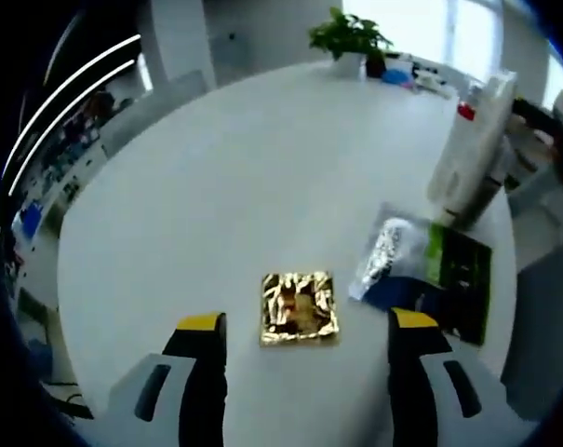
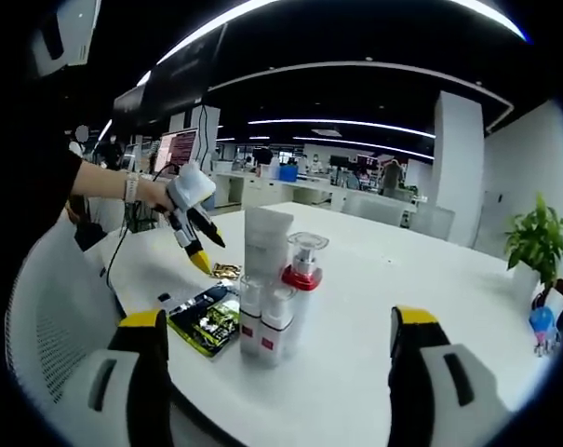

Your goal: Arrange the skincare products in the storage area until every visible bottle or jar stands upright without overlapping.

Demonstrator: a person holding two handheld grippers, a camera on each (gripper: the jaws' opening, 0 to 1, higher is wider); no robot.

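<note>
In the right gripper view, a tall white tube (image 2: 267,240), a clear-capped jar on a red base (image 2: 303,263) and two small white bottles (image 2: 252,318) (image 2: 279,324) stand upright, close together, on the white table (image 2: 374,372). My right gripper (image 2: 281,318) is open, just short of the two bottles. A hand holds my left gripper (image 2: 199,253) over a gold sachet (image 2: 227,270). In the left gripper view, the open left gripper (image 1: 307,319) hovers above that gold sachet (image 1: 300,307). The white tube (image 1: 469,149) rises at the right.
Flat packets lie beside the bottles: a silver sachet (image 1: 388,250) and a green-and-black packet (image 1: 460,279) (image 2: 207,318). A potted plant (image 1: 350,37) (image 2: 540,244) and small items stand at the round table's far edge. A mesh chair (image 2: 48,307) is at the near left.
</note>
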